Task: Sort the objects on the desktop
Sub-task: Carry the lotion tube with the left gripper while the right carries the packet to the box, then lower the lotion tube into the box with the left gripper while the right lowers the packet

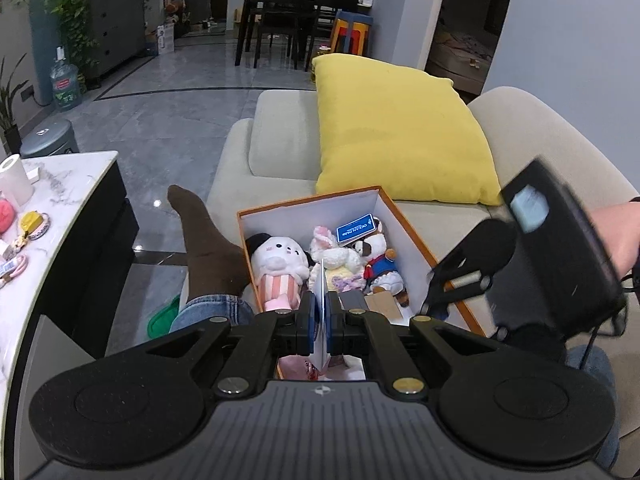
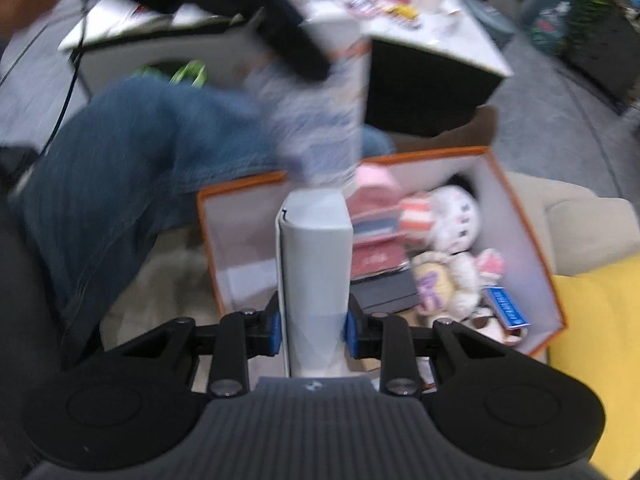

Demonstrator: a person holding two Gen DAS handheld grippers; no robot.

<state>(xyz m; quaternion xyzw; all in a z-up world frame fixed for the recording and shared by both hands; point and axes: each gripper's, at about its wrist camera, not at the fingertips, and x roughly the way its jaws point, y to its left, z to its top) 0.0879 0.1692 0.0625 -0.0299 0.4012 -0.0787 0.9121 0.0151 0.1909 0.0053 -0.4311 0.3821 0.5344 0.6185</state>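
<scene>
Left wrist view: the left tongs (image 1: 320, 314) are closed on a thin white card (image 1: 320, 292), held edge-on between the blue pads above the near end of an orange-rimmed box (image 1: 404, 216). Beyond the tongs, inside the box, lie a white plush with pink stripes (image 1: 278, 266), a fluffy pink-eared plush (image 1: 334, 250), a small bear plush (image 1: 380, 260) and a blue card (image 1: 355, 229). To the right of them the right tongs (image 1: 432, 304) hang over the box's rim, blurred. A yellow cushion (image 1: 400, 132) lies on the sofa (image 1: 276, 148) past the box, and the marble surface (image 1: 76, 176) sits far left.

Right wrist view — the right tongs (image 2: 314, 332) grip a white carton (image 2: 316, 264), upright between the pads, over the same box (image 2: 540, 264). A second, patterned package (image 2: 320, 136) shows just beyond the carton, too smeared to say what holds it.
</scene>
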